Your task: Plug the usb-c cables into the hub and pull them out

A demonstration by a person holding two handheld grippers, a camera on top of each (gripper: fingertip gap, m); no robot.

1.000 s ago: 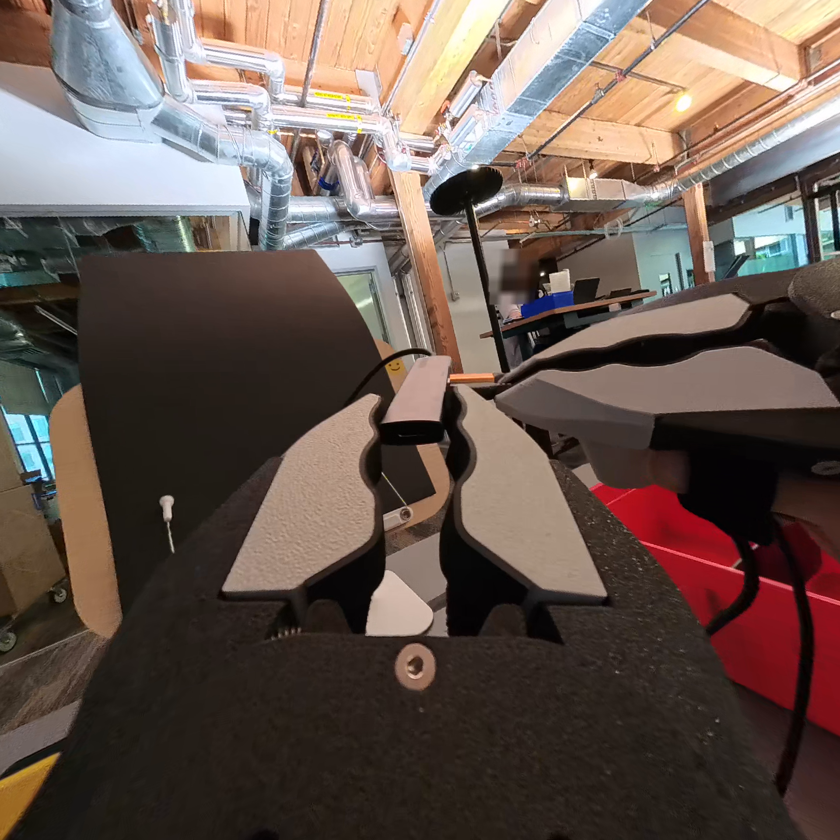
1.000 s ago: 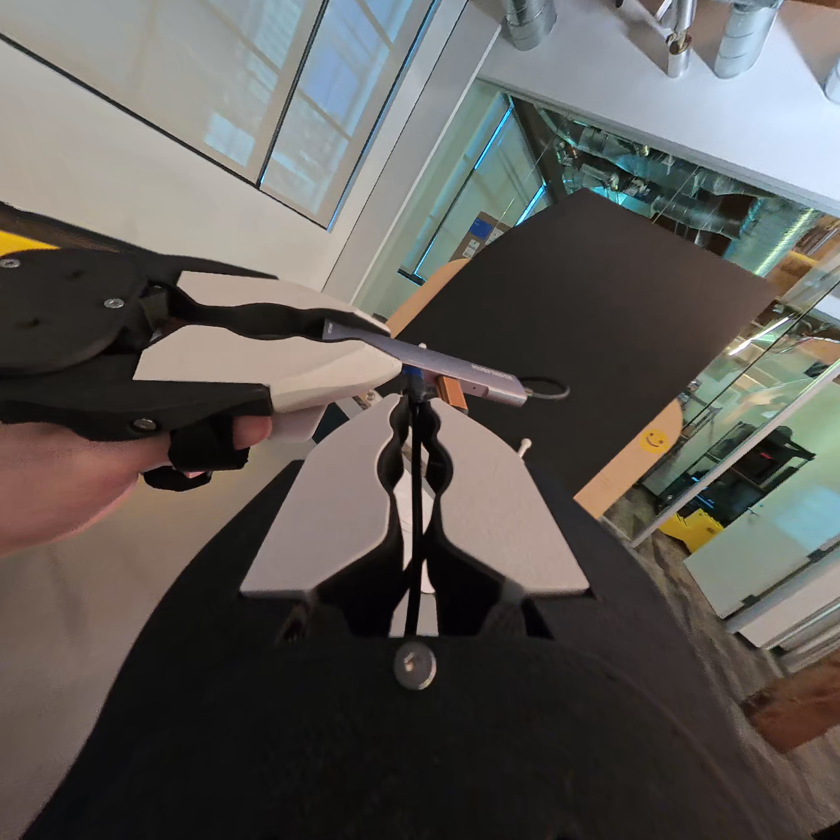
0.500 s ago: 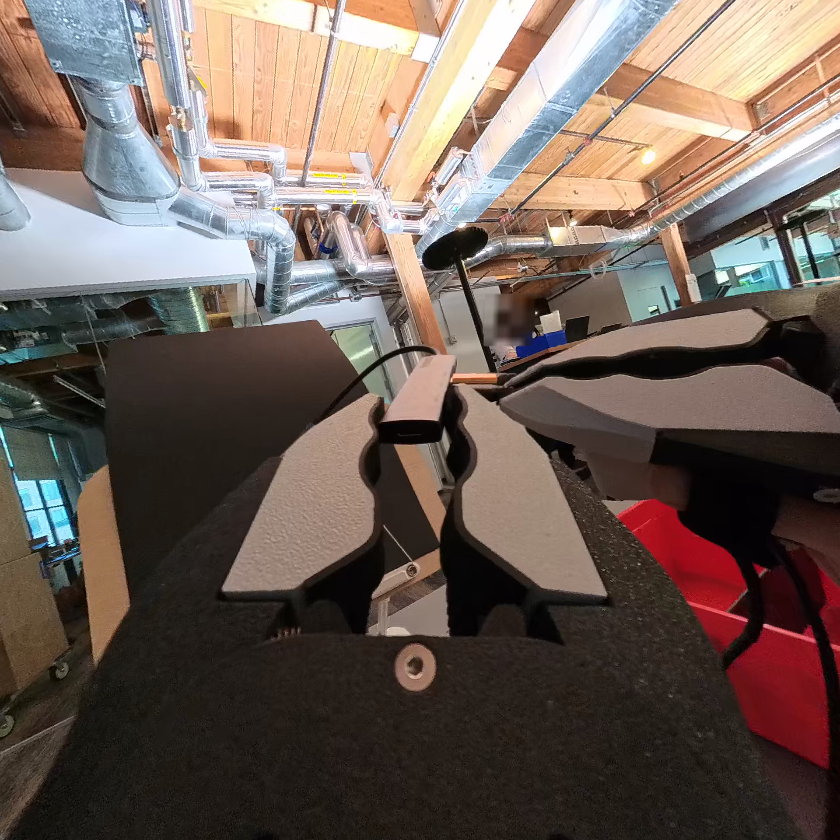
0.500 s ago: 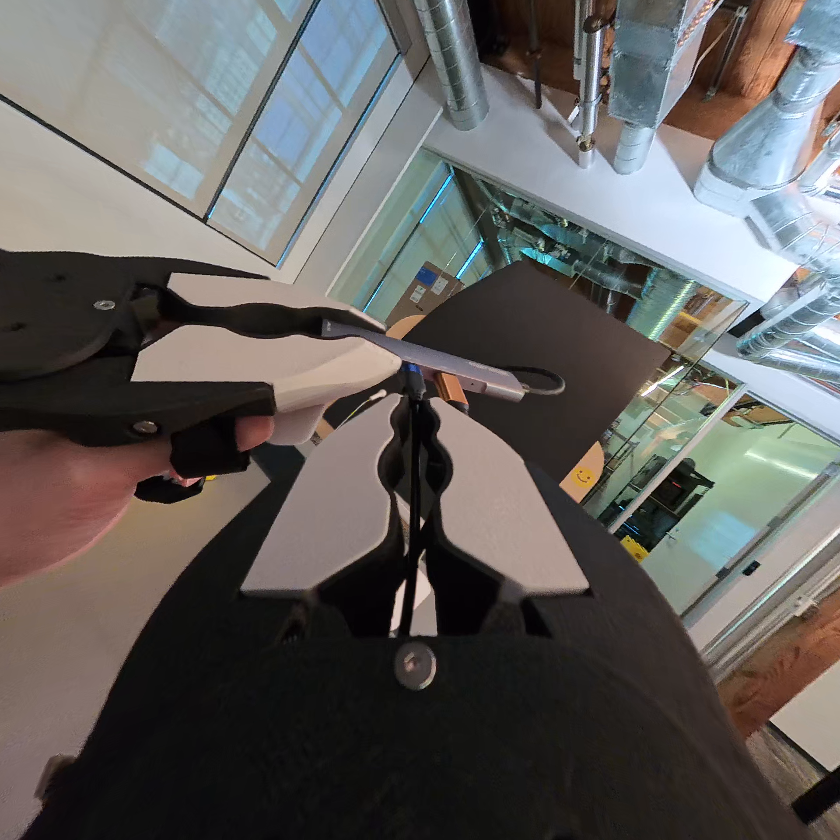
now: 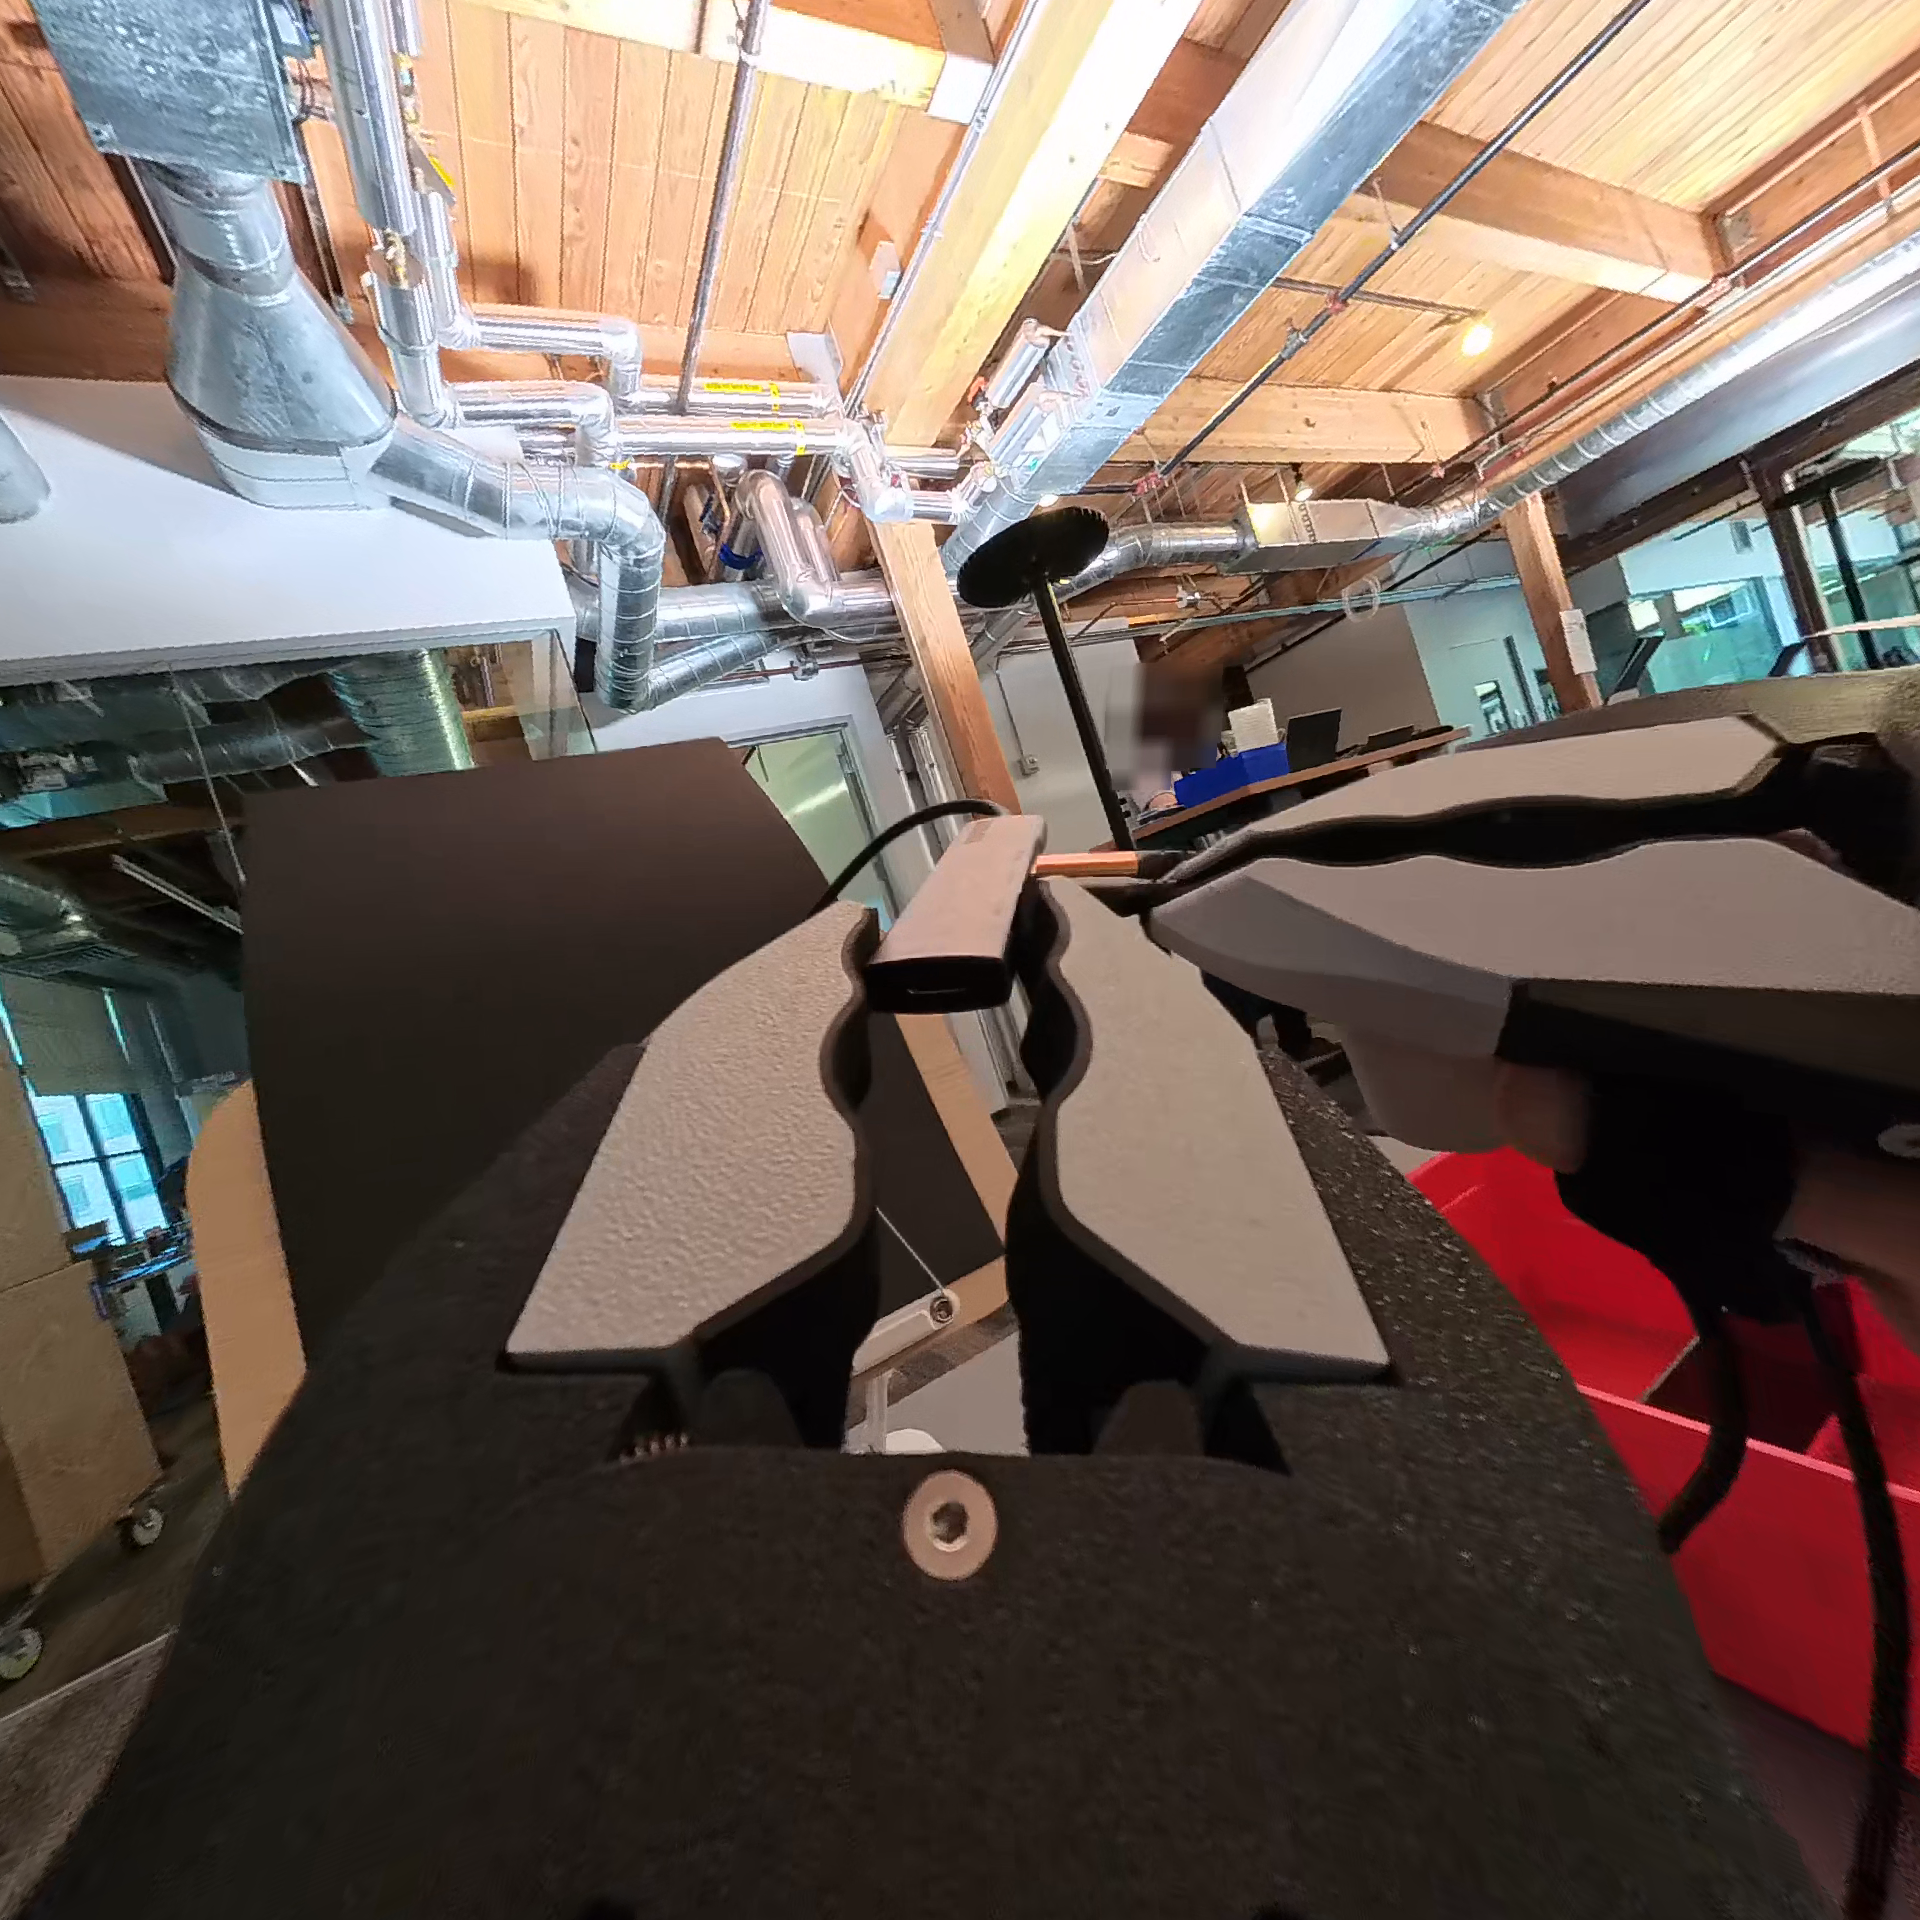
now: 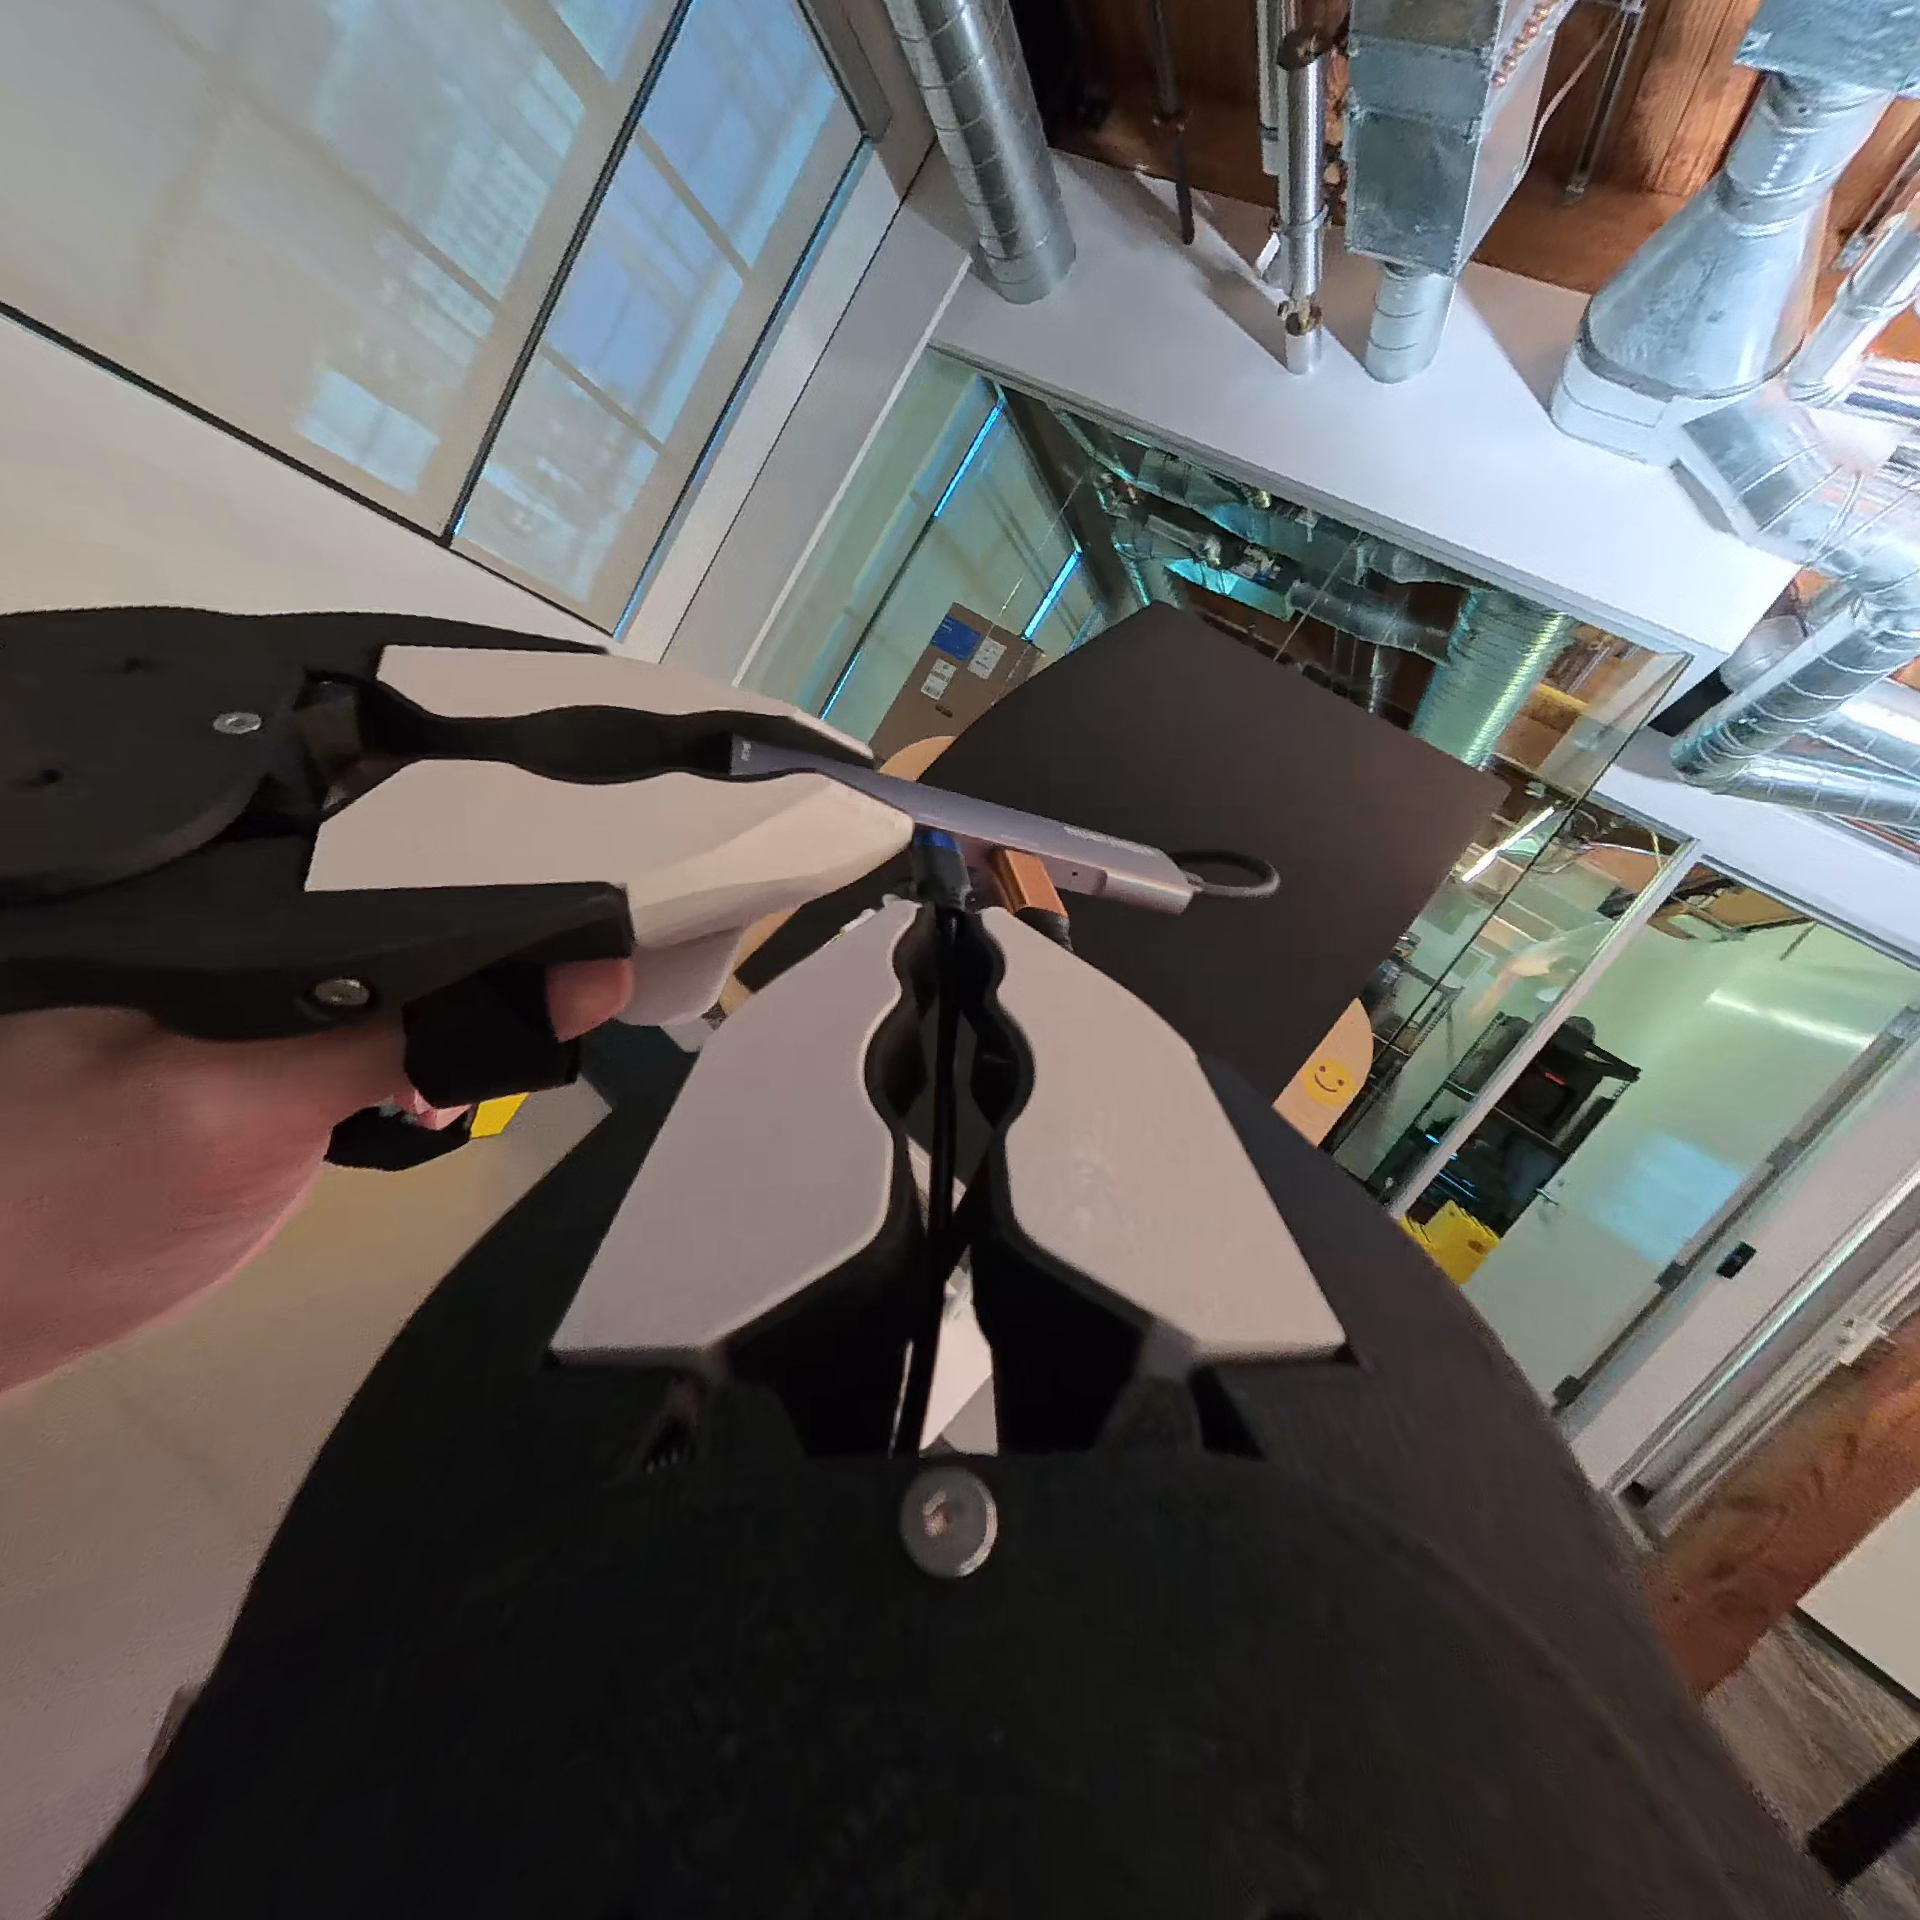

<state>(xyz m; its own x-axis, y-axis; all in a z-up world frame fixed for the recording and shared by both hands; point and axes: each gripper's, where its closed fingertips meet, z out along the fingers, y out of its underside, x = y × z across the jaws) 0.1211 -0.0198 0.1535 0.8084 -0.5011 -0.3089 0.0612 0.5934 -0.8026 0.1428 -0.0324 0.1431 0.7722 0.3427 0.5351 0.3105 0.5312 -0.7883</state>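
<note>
My left gripper is shut on one end of a slim grey hub and holds it up in the air. The hub's own black lead curls off its far end. A copper-coloured plug sits in the hub's side. In the right wrist view the hub crosses above my right gripper, which is shut on a black cable just behind its blue-collared plug. That plug sits in the hub next to the copper plug. The left gripper comes in from the left.
A black panel on a wooden board stands behind the hub. A red bin lies low on the right. A person's hand holds the left gripper. Ducts and beams fill the ceiling above. The tips of both grippers are at nearly the same place.
Both grippers have tilted upward together, so more ceiling shows. The hub stays in the left grasp and the black cable in the right; both plugs stay in the hub.
</note>
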